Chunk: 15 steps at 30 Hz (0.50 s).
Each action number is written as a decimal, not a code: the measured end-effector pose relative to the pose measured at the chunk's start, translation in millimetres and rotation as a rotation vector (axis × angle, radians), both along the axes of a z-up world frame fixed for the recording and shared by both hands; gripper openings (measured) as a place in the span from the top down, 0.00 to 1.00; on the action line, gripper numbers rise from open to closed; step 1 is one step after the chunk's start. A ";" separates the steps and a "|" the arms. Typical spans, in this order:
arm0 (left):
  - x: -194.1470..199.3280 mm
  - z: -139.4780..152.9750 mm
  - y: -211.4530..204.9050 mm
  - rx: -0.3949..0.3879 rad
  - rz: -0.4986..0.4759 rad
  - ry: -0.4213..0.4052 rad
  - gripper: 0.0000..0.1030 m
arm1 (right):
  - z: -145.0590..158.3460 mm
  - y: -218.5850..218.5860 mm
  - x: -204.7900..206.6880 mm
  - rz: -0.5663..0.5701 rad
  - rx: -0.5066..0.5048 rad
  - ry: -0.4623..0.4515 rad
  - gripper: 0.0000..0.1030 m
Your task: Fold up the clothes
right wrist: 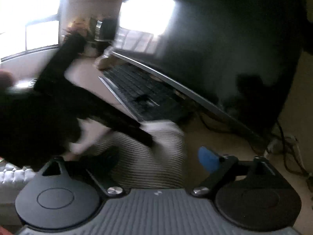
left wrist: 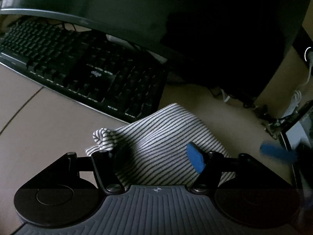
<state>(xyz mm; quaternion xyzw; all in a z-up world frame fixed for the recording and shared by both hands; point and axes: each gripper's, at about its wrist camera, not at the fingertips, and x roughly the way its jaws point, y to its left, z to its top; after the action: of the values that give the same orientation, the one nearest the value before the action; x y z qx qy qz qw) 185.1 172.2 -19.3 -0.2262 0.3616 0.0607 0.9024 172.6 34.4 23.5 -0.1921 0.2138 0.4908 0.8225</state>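
Left wrist view
- Garment: one striped cloth (left wrist: pixel 166 143), folded into a compact bundle on the tan desk (left wrist: pixel 39 117), lying from centre toward 6 o'clock, with a bunched corner at about 8 o'clock of the bundle.
- Left gripper (left wrist: pixel 158 156): its two fingers stand apart over the cloth, clamped on nothing; the blue pad (left wrist: pixel 194 159) sits at 4 o'clock of centre, the dark finger at 8 o'clock.
- Keyboard (left wrist: pixel 88 66): one, black, at 10 o'clock, just beyond the cloth's far edge.
- Monitor (left wrist: pixel 137 9): one, dark, across 12 o'clock.
- Other tool: a blurred blue pad at 3 o'clock, apparently the second gripper's.

Right wrist view
- Right gripper (right wrist: pixel 156 160): fingers wide apart, holding nothing; much of this view is motion-blurred.
- Garment: the same striped cloth, centre to 6 o'clock, between the fingers' lines.
- Left tool: one dark blurred shape from 9 o'clock reaching onto the cloth.

Doing the step well
- Judgement: the bundle looks nearly finished; the loose bunched corner should be tucked flat, pressing gently so the layers do not slide toward the keyboard.
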 end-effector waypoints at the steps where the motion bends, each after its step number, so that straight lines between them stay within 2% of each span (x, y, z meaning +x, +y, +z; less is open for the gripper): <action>1: 2.4 -1.3 -0.3 0.004 -0.006 -0.001 0.26 | -10.6 5.4 -4.4 0.004 -0.026 0.030 0.11; 3: 5.9 -4.1 -3.8 0.018 -0.019 -0.005 0.23 | -38.9 13.3 -9.0 -0.020 -0.063 0.065 0.12; 5: 5.1 -4.6 -9.5 0.048 -0.020 -0.011 0.20 | -53.8 8.3 -10.1 -0.057 -0.006 0.067 0.10; 9: 1.9 -2.2 -19.9 0.099 0.010 -0.027 0.19 | -39.9 -3.5 -1.8 -0.093 0.016 0.140 0.10; 12: -18.3 13.4 -34.8 0.139 0.084 -0.055 0.18 | -27.1 -25.5 8.5 -0.135 0.067 0.197 0.07; 13: -31.3 21.0 -44.3 0.148 0.113 -0.072 0.12 | -23.1 -39.3 14.3 -0.160 0.101 0.221 0.00; 15: -58.1 35.3 -65.3 0.171 0.173 -0.105 0.04 | -17.0 -71.2 23.5 -0.202 0.154 0.262 0.00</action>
<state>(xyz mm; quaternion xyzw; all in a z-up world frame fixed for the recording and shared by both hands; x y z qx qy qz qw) 127.0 106.9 16.1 -0.1815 0.2863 0.1573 0.9275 196.2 -36.8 6.5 -0.0406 0.2993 0.4415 0.8449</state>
